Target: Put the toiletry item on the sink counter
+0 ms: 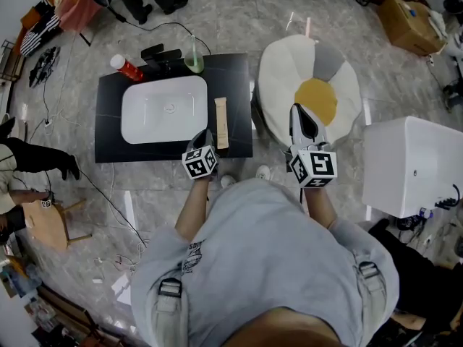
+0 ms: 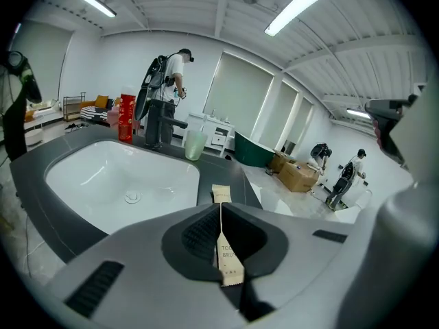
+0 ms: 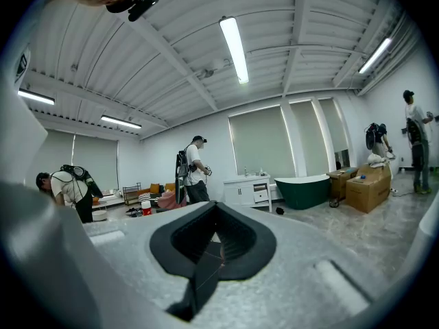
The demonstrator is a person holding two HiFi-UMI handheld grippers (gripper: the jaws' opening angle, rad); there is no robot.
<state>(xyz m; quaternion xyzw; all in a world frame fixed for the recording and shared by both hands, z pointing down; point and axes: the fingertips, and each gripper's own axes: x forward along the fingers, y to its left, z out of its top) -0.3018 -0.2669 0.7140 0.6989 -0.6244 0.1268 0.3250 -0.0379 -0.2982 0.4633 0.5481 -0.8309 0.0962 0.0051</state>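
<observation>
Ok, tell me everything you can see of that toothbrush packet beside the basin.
The toothbrush packet is a long, slim, flat sleeve of tan paper with small dark print, partly hidden. It runs lengthwise along the dark counter, just right of the white basin and apart from its rim. The left gripper is shut on its near part, pads pinching the paper, and the far end sticks out past the jaws. I can't tell whether it rests on the counter or hangs just above it.

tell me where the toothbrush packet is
In the head view the toothbrush packet is at the right side of the black sink counter, just right of the white basin, clamped between the left gripper's jaws.
</observation>
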